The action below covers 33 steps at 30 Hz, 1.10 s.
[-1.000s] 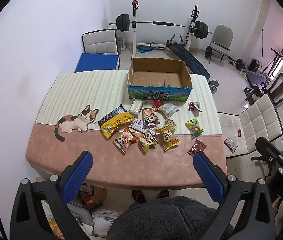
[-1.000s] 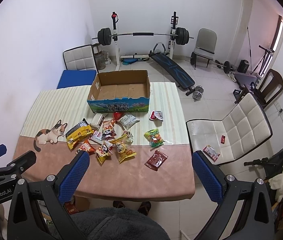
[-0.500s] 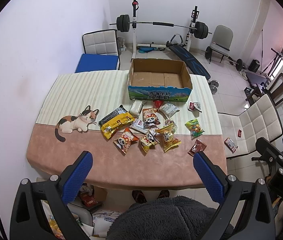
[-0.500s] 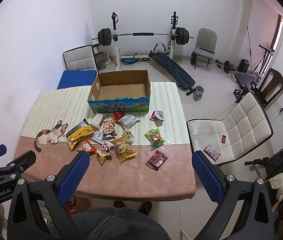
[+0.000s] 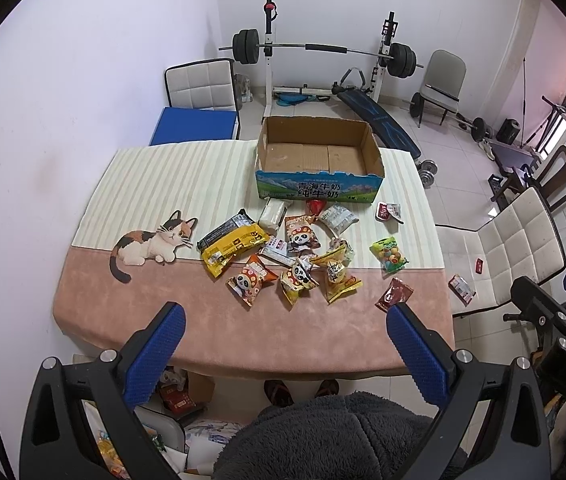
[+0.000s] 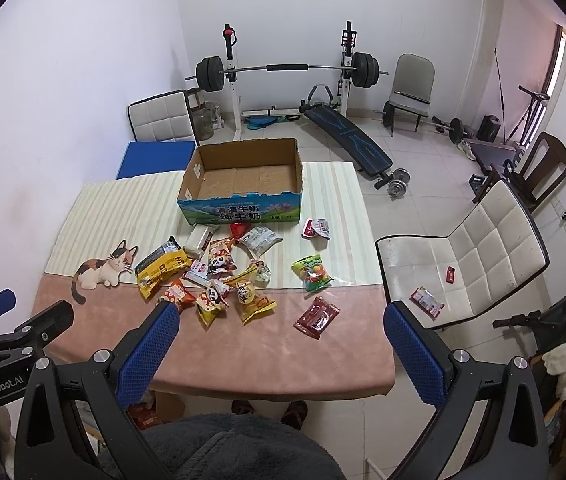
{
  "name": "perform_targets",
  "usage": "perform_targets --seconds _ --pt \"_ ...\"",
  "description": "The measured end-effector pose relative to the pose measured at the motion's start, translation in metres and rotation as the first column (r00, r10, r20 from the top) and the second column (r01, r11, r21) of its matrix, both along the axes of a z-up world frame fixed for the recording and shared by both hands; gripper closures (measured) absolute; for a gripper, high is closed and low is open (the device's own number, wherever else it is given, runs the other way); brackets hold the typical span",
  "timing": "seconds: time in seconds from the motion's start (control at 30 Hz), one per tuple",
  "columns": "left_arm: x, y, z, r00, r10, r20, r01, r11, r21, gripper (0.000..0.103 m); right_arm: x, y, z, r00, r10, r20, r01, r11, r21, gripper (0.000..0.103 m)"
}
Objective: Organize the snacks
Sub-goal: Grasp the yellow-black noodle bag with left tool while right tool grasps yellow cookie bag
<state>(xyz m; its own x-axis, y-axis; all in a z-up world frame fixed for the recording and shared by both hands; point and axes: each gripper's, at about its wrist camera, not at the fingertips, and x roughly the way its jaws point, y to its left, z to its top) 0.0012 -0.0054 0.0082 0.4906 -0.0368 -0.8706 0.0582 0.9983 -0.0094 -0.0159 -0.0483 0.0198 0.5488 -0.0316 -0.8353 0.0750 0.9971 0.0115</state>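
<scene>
Beyond the table stands a white-walled room with a tiled floor, where a barbell rack (image 5: 325, 50) lines the far wall, a sit-up bench (image 6: 349, 136) slants beside it, and a white quilted chair (image 6: 479, 248) sits to the table's right. On the table (image 5: 251, 332), a cloth runs cream-striped on the far half and pink on the near half, with a cat picture (image 5: 153, 242) at its left. A cardboard box (image 5: 319, 160) rests open and empty on the striped part, its long axis across the table and its printed side facing the person. Just in front of it the snack packets (image 5: 295, 256) lie scattered and overlapping; the long yellow-and-black packet (image 5: 231, 242) lies slantwise, and a dark red packet (image 6: 317, 316) lies apart on the pink. Both the left gripper (image 5: 287, 348) and right gripper (image 6: 279, 348) hover near the table's front edge, fingers spread wide, holding nothing.
</scene>
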Motion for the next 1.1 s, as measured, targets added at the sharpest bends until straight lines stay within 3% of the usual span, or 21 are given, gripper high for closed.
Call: perform_targets --seconds 0.13,0.3,0.47,0.63,0.73,0.83,0.97,1.1 --pt "0.011 0.005 -0.010 1.000 0.020 0.014 -0.020 1.000 -0.001 0.000 0.010 0.001 -0.015 0.999 -0.022 -0.032 0.023 0.999 0.030 0.000" --pt "0.037 0.031 -0.052 0.997 0.069 -0.047 -0.069 0.997 -0.014 0.000 0.041 0.006 -0.059 0.991 -0.025 -0.132 0.039 0.993 0.108 0.000" --pt "0.070 0.066 -0.110 0.986 0.110 -0.125 -0.106 0.994 0.035 0.000 0.077 0.010 -0.122 0.970 -0.021 -0.243 0.059 0.987 0.150 0.000" --pt "0.101 0.106 -0.164 0.959 0.158 -0.234 -0.162 0.987 0.001 0.000 0.113 0.032 -0.188 0.944 -0.012 -0.330 0.062 0.988 0.141 0.000" --pt "0.119 0.118 -0.185 0.950 0.178 -0.257 -0.180 0.984 0.016 0.000 0.138 0.041 -0.228 0.922 -0.003 -0.386 0.067 0.986 0.153 0.000" --pt "0.143 0.120 -0.207 0.950 0.151 -0.272 -0.142 0.989 0.053 0.000 0.165 0.049 -0.261 0.900 0.016 -0.435 0.060 0.985 0.161 0.000" --pt "0.180 0.109 -0.241 0.951 0.038 -0.308 -0.001 0.993 0.121 0.000 0.205 0.065 -0.299 0.870 0.053 -0.491 0.024 0.989 0.149 0.000" --pt "0.218 0.095 -0.283 0.932 -0.088 -0.351 0.178 0.956 0.235 0.000 0.244 0.079 -0.332 0.838 0.095 -0.538 -0.012 0.988 0.156 0.000"
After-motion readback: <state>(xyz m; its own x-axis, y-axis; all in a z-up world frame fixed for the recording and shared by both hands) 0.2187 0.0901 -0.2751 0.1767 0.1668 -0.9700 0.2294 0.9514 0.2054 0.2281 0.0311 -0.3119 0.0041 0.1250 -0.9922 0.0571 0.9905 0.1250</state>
